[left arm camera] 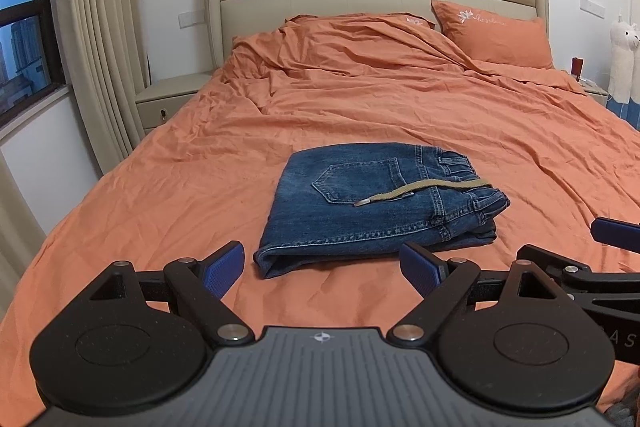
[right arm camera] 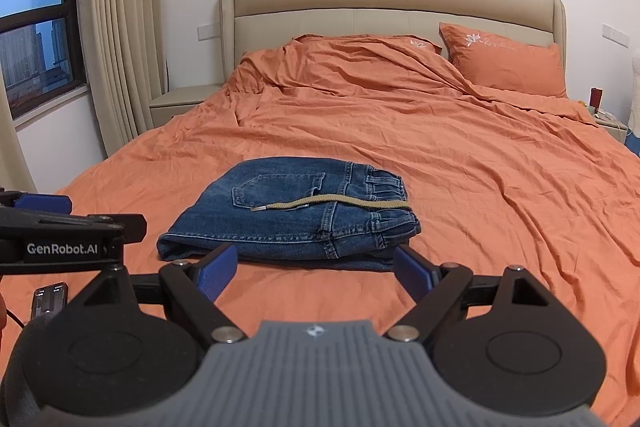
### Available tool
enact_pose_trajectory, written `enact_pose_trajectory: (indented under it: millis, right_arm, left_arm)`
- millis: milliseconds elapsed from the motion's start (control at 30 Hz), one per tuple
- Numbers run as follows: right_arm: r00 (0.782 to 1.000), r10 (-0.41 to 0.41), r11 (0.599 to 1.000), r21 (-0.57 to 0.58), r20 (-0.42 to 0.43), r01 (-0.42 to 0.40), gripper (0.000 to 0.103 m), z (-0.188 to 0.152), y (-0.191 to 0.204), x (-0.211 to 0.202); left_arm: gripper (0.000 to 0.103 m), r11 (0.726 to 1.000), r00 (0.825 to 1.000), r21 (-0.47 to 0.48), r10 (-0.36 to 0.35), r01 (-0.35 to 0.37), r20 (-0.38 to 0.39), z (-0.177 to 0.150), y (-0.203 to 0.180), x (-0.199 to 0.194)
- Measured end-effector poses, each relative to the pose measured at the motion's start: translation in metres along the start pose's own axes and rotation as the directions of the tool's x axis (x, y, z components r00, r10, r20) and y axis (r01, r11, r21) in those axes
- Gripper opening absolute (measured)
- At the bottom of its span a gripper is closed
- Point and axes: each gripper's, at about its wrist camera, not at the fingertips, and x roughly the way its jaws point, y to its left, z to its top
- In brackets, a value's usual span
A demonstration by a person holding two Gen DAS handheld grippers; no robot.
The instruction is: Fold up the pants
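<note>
Lying folded on the bed (left arm camera: 160,163): soft, thick, a bit heavy pants (left arm camera: 372,199). Hanging wide apart, holding nothing: left gripper (left arm camera: 322,269), right gripper (right arm camera: 316,273). Probably gripping best at the thick folded edge.

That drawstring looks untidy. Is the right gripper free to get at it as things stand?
Probably yes: the right gripper is open and empty, and the drawstring lies exposed on top of the folded jeans, nothing between them.

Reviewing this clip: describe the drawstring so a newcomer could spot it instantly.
Start at the big bed with the orange sheet; near its foot lies a folded pair of blue jeans. Across their top, from the elastic waistband toward the back pocket, runs the khaki drawstring, the only tan, metal-tipped cord on the denim.
</note>
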Motion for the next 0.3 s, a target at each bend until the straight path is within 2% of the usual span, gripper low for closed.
enact_pose_trajectory:
  millis: [300]
  right_arm:
    - [1.0, 0.0, 1.0, 0.004, -0.01, 0.0, 0.082, -0.0005, -0.001, -0.0001]
  left_arm:
    - [0.102, 1.0, 1.0, 0.006, 0.008, -0.008, 0.003, 0.0007, 0.001, 0.0013]
